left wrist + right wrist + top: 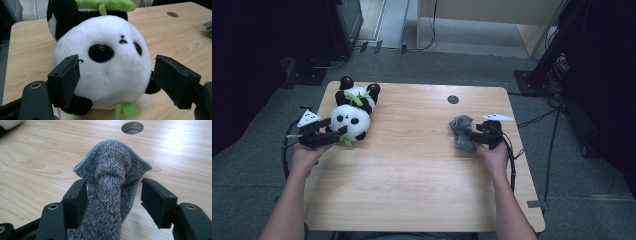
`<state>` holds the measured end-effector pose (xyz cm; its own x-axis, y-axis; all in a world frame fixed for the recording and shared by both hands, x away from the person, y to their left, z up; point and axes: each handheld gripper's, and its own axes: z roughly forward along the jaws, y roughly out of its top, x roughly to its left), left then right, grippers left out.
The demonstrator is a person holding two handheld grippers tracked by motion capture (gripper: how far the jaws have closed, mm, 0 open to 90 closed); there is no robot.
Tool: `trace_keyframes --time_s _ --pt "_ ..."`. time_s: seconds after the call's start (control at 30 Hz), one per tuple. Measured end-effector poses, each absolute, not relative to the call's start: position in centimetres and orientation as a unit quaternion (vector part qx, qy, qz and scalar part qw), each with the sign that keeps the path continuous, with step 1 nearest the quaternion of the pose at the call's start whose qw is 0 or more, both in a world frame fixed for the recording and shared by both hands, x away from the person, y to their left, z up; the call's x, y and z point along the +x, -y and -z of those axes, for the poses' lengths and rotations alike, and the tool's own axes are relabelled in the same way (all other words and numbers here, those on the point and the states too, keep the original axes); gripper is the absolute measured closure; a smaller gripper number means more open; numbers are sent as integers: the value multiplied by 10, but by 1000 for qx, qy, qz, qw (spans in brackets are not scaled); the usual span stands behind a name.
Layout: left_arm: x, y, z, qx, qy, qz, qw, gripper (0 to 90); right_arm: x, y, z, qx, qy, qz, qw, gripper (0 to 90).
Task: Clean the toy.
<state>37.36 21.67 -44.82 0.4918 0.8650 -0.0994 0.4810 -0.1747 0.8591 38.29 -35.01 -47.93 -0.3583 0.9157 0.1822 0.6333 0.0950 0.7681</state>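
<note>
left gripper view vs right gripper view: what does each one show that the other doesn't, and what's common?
Left gripper view: a toy panda face-on, its head between the open fingers of the left gripper, with a green leaf under its chin.
Right gripper view: a grey knit cloth bunched between the open fingers of the right gripper, touching one finger and clear of the other.
Both: the wooden table and its round hole.

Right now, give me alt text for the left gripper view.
A round white-and-black plush panda lies on a light wooden table, its head between the left gripper's two black jaws, which stand apart on either side. Green felt leaves poke out below.
</note>
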Motion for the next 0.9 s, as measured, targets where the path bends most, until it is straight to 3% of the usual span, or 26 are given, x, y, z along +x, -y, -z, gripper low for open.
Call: trace_keyframes --time_s 0.53,0.9 --pt "326 -190 432 751 -420 -207 465 244 341 375 467 541 -711 -406 196 400" --pt "309 -142 463 805 -349 -159 452 252 332 403 484 567 -693 -392 209 423"
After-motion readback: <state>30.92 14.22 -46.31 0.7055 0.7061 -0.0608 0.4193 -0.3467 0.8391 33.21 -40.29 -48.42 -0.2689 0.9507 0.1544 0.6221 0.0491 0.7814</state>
